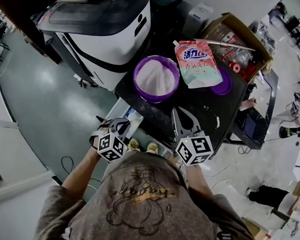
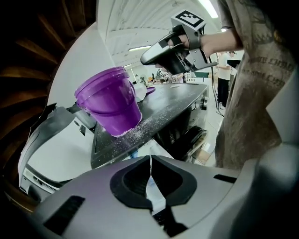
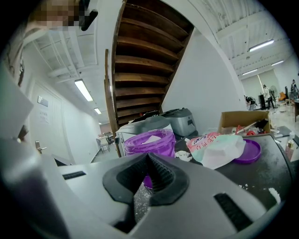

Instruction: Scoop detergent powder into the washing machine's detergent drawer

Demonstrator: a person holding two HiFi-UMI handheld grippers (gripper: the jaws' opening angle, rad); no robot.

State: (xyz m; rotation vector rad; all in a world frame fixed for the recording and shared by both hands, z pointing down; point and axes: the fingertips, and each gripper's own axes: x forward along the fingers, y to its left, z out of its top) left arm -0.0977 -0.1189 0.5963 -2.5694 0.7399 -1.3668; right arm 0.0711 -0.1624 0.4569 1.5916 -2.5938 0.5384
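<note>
Since your left gripper (image 2: 150, 161) and right gripper (image 3: 147, 158) both have fingers shut on nothing, open the right before easing ahead toward the powder tub (image 1: 156, 78).

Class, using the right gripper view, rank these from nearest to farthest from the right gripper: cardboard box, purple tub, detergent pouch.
1. purple tub, straight ahead of the jaws.
2. detergent pouch, ahead to the right.
3. cardboard box, far right, behind the pouch.

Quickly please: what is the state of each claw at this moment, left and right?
Left claw: closed, holding nothing.
Right claw: closed, holding nothing.
</note>
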